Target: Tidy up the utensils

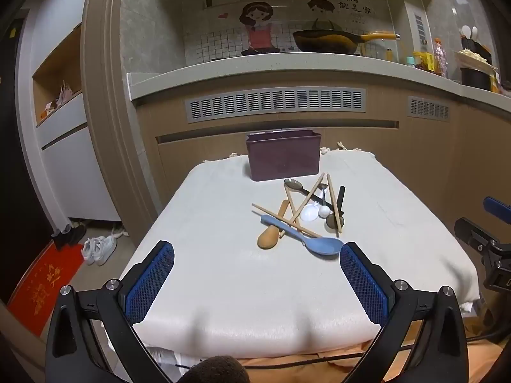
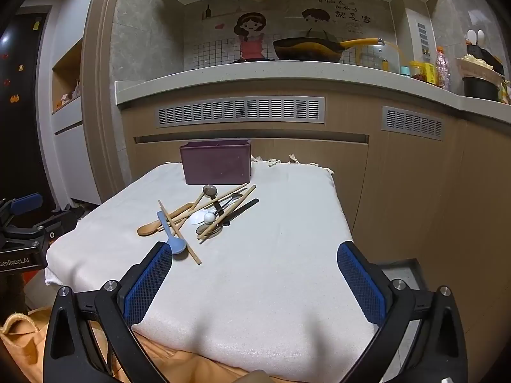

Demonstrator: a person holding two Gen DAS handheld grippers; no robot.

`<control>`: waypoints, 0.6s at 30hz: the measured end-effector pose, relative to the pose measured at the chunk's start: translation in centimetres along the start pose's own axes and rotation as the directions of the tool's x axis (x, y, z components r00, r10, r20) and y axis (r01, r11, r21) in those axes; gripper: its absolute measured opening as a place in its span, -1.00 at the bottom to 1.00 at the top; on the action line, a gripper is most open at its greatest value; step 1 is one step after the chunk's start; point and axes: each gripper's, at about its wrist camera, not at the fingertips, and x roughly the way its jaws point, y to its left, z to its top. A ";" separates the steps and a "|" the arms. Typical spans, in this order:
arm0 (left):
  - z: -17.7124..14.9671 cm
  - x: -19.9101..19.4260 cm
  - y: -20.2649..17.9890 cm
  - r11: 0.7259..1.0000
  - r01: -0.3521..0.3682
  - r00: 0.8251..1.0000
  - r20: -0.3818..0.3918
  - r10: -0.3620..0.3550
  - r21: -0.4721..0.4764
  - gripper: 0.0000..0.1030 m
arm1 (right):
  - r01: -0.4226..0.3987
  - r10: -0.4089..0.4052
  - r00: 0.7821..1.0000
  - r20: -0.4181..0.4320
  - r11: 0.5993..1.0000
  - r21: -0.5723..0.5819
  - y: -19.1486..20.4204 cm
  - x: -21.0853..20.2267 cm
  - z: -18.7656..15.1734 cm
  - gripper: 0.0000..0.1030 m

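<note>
Tilting downward, both hand-held grippers (image 1: 257, 257) (image 2: 254, 257) gape.

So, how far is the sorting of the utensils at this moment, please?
Nothing looks done yet: the purple holder shows no utensil standing in it. Nothing is in hand: the left gripper and right gripper are open above the white cloth. Left: the whole pile, with blue spoon, wooden spoon, chopsticks and the rest.

Home kitchen: wok (image 1: 325, 41) on counter (image 1: 287, 67), wall tiles (image 1: 217, 44).
</note>
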 end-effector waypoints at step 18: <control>-0.5 0.8 0.1 1.000 0.001 1.000 0.002 -0.001 -0.011 1.00 | -0.019 0.020 1.000 -0.014 1.000 0.017 -0.1 0.1 -0.1 1.00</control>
